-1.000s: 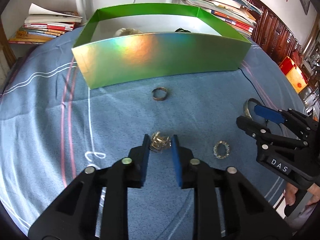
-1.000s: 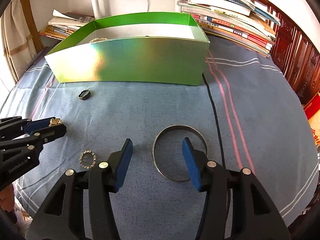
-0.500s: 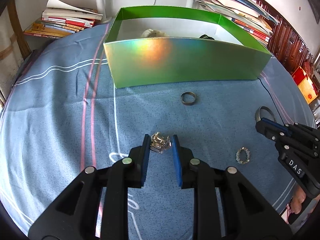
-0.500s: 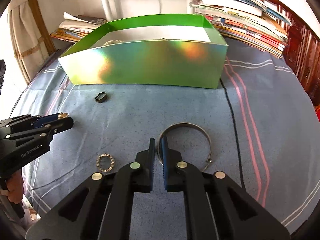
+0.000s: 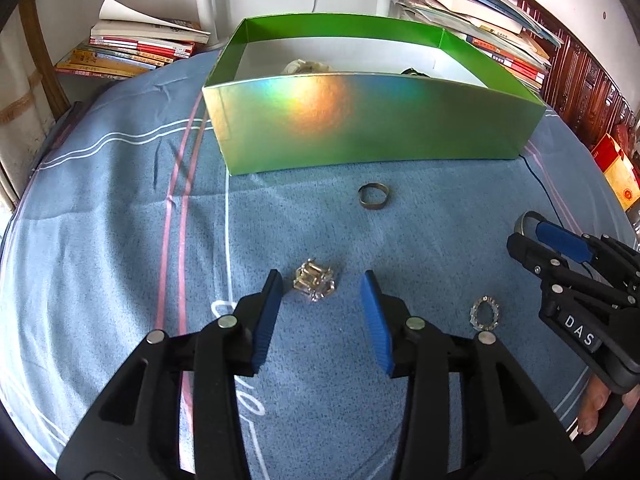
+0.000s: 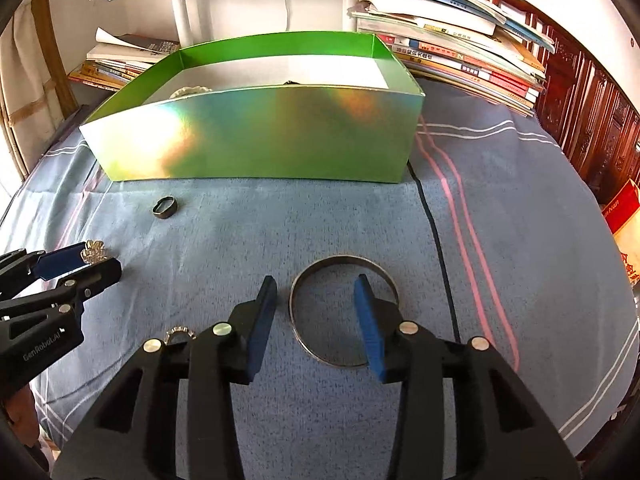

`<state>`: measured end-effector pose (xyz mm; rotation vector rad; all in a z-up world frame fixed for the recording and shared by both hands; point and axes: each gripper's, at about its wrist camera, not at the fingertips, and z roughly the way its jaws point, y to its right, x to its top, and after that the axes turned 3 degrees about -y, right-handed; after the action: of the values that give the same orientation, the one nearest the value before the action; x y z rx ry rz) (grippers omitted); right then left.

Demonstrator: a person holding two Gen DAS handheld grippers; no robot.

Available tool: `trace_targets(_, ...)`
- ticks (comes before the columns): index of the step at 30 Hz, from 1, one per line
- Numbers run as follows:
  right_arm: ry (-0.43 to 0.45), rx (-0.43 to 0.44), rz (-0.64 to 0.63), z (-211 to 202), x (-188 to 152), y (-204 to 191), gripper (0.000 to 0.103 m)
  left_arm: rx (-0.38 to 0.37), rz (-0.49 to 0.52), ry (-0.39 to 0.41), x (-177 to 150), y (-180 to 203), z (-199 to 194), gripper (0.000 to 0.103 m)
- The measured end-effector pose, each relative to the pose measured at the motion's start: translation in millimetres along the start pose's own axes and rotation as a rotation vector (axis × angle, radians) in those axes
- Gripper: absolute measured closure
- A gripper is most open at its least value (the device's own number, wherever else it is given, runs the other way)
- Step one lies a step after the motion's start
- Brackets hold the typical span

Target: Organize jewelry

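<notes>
Near the green box point(image 5: 372, 120), on its front side, the left wrist view shows the left gripper point(image 5: 322, 298) with jaws apart and opening, the crystal cluster point(image 5: 314, 286) lying between the pads but touched by neither; a close from here could nudge it sideways on the blue cloth point(image 5: 120, 240) rather than seat it (faceted and small, it will likely skid). A plain band ring point(image 5: 374, 197) lies between the cluster and the box wall, and a beaded ring point(image 5: 485, 313) lies farther from the box. Room toward the box is open, though its tall front wall must be cleared. From the right wrist view, the right gripper point(image 6: 316, 312) is also opening, one pad outside the bangle point(image 6: 344, 312) and one inside its hoop, none pressing; the thin rim could slip flat. Cloth between the bangle and the box is bare, apart from a dark cord point(image 6: 434, 240) running past the box's corner.
</notes>
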<state>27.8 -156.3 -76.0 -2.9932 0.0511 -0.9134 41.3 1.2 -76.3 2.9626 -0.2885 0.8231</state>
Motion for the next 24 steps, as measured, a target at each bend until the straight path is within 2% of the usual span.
trace_targets(14,-0.002,-0.002,-0.004,0.2,1.1,-4.2,0.062,-0.006,0.001,0.005,-1.2,1.7,-0.5,0.056)
trace_targets(24,-0.002,-0.003,0.001,0.2,1.1,-5.6,0.062,-0.014,0.002,0.001,0.6,4.6,0.3,0.049)
